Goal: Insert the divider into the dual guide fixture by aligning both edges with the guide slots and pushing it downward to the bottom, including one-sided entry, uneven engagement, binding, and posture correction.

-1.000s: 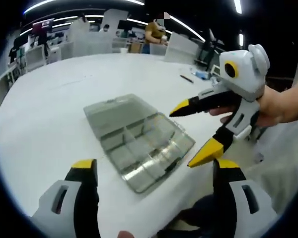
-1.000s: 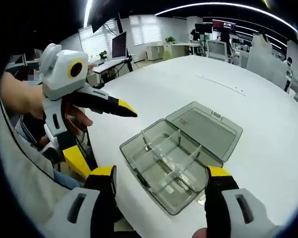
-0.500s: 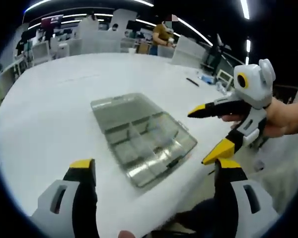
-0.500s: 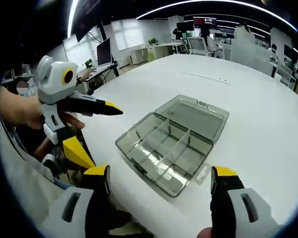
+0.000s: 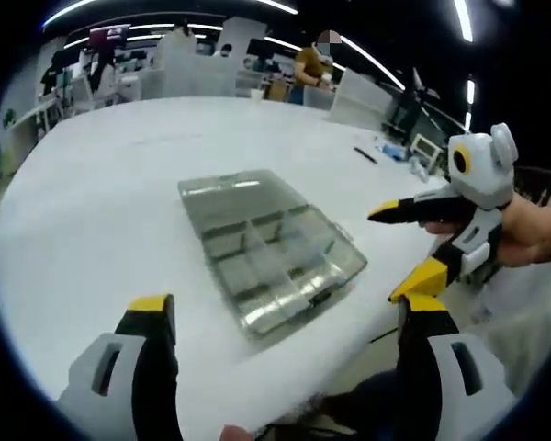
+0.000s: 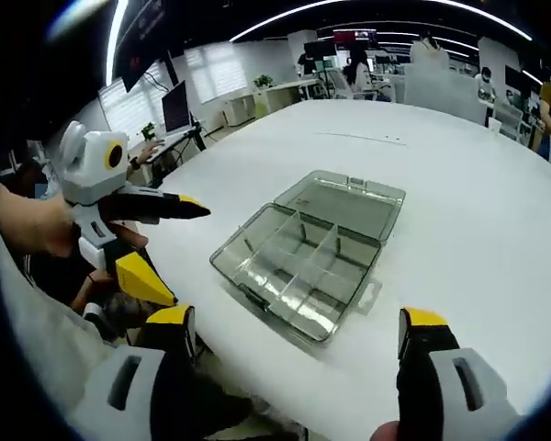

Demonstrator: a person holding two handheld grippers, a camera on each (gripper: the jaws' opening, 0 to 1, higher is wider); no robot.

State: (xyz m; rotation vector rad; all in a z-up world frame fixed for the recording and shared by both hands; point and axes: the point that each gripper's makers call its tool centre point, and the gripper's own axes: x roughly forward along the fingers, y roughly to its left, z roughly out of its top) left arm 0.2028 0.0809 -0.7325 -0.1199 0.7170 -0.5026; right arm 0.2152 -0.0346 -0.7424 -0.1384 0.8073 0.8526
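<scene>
- Left gripper view: your left gripper point(image 5: 280, 317) spread, empty; right gripper point(image 6: 294, 331) likewise.
- Box point(image 5: 271, 253) lies open on table point(image 5: 92, 184), dividers point(image 6: 314, 259) seated inside.
- Divider likely thin, light, slick: pinch its top edge.

Open-plan office: rows of desks point(image 6: 294, 92), monitors point(image 6: 176, 106), ceiling strip lights point(image 5: 372, 60)
</scene>
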